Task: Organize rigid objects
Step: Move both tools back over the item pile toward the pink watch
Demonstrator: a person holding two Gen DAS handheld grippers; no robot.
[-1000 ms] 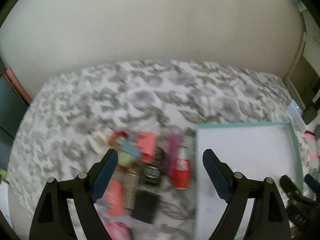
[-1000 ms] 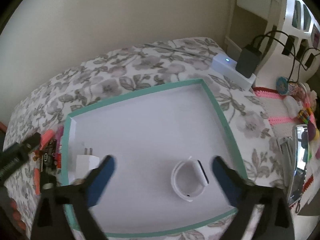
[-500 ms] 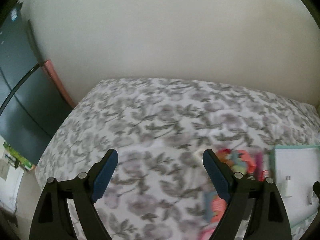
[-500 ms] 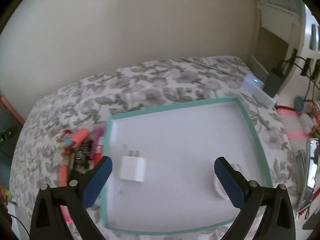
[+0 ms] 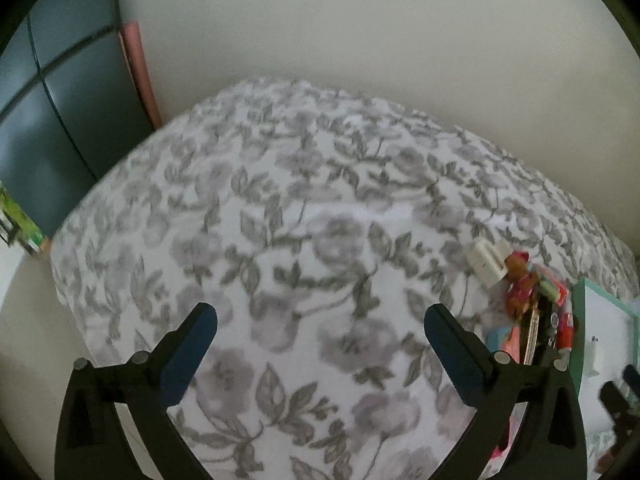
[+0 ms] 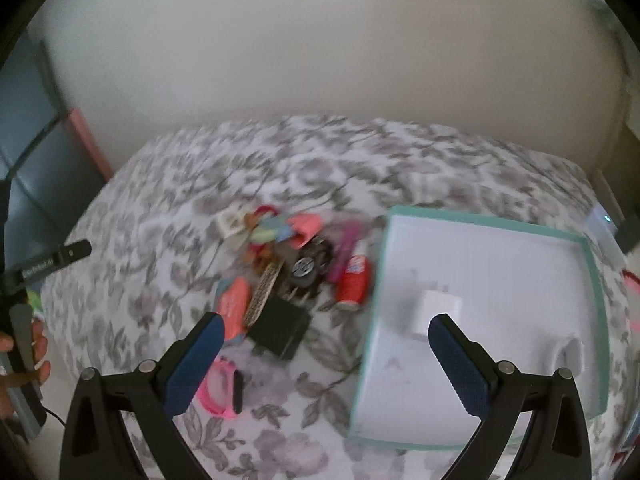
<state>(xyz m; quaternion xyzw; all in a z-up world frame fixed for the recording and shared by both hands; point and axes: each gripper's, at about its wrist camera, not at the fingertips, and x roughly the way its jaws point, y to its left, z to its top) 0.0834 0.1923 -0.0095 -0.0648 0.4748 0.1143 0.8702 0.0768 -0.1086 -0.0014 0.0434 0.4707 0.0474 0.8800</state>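
Note:
A pile of small objects lies on the floral bedspread, with a black block, a red can and a pink band among them. A teal-rimmed white tray to its right holds a white charger. My right gripper is open and empty above the gap between pile and tray. My left gripper is open and empty over bare bedspread; the pile and the tray's corner sit at its far right.
A dark cabinet with a pink strip stands left of the bed, against a cream wall. A white device with a light lies past the tray's far corner. A person's hand holds the left gripper at the left edge.
Both views have swung left. The left gripper left the pile and now faces bare bedspread. The right gripper moved from over the tray toward the pile.

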